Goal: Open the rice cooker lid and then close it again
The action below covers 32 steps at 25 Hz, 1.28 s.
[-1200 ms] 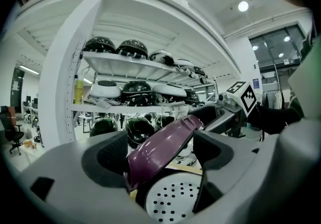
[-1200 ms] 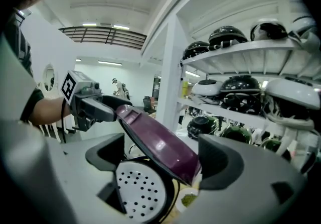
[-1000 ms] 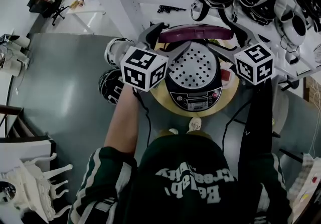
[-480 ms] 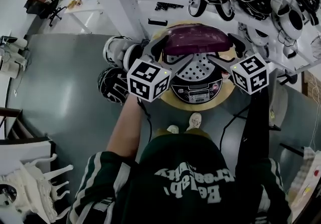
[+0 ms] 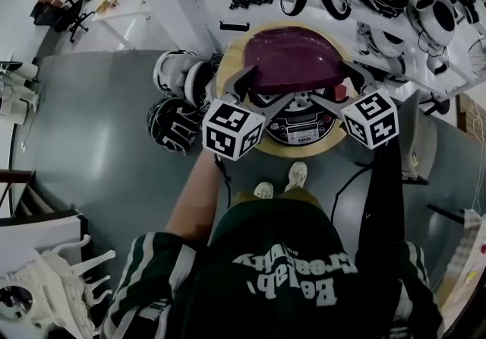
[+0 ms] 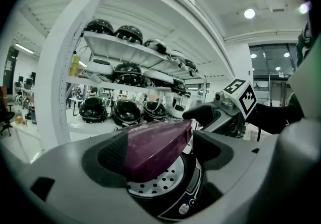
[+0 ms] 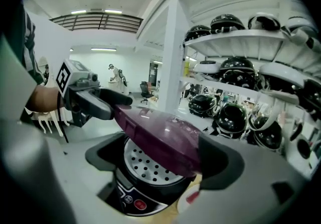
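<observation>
Now the lid (image 5: 292, 60) sits tilted, part-open over the cooker (image 5: 300, 128). Left gripper (image 5: 262, 87) and right gripper (image 5: 334, 85) straddle its sides, jaws apart, unclamped. Best press down evenly until it latches.

The shirt (image 5: 285, 277) bears the only lettering, upside down and unreadable.

One rice cooker (image 5: 301, 128) with one purple lid (image 5: 292, 60) stands on one round worktop (image 5: 267, 149). There are two tools, the left tool (image 5: 262, 90) and the right tool (image 5: 336, 85), each with one marker cube (image 5: 233, 128). Three helmets (image 5: 171, 126) lie on the floor at left. Those on the far shelves are too crowded to count.
</observation>
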{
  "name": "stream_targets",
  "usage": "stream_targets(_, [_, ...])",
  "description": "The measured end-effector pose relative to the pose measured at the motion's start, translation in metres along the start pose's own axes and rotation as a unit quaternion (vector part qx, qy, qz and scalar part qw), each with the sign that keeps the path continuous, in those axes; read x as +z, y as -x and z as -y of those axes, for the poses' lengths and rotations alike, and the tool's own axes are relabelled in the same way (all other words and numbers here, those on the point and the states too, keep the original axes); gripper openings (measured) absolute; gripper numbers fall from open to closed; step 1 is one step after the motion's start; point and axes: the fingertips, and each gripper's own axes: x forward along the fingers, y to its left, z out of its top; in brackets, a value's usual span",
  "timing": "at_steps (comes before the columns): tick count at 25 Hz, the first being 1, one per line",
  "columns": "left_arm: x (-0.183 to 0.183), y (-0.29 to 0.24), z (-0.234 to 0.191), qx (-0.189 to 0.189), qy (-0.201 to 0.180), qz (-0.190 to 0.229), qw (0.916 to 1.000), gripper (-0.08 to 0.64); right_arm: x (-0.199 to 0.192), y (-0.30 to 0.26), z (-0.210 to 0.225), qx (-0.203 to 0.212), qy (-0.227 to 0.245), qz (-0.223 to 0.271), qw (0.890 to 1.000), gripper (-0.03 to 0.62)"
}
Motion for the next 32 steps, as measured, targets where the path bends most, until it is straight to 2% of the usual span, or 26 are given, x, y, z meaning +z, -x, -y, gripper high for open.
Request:
stream_targets(4, [-0.017,-0.002,0.005,0.006,-0.01,-0.012,0.9999,0.388,-0.012,-0.001,-0.008,0.001,-0.017,0.0,1.0,0.474])
stream_targets(8, [-0.036,-0.006,0.01,0.006,-0.032,-0.041,0.9986,0.388,-0.029,-0.005,-0.016,0.007,-0.021,-0.02,1.0,0.472])
stream_targets(21, [-0.077,-0.016,0.018,-0.001,-0.003,-0.08,0.9968,0.388,-0.072,-0.015,-0.027,0.027,-0.046,-0.054,0.997,0.46])
stream_targets(25, [-0.09,-0.015,0.018,-0.011,-0.032,-0.115,0.9928,0.384,-0.081,-0.02,-0.029,0.034,-0.052,-0.066,0.996,0.451])
stream_targets(28, [-0.09,-0.014,0.012,0.002,-0.032,-0.108,0.9936,0.326,-0.081,-0.019,-0.028,0.036,-0.062,-0.058,0.996,0.445])
stream_targets(32, [-0.094,-0.013,0.012,0.005,-0.014,-0.106,0.9943,0.321,-0.086,-0.021,-0.03,0.041,-0.064,-0.064,0.995,0.442])
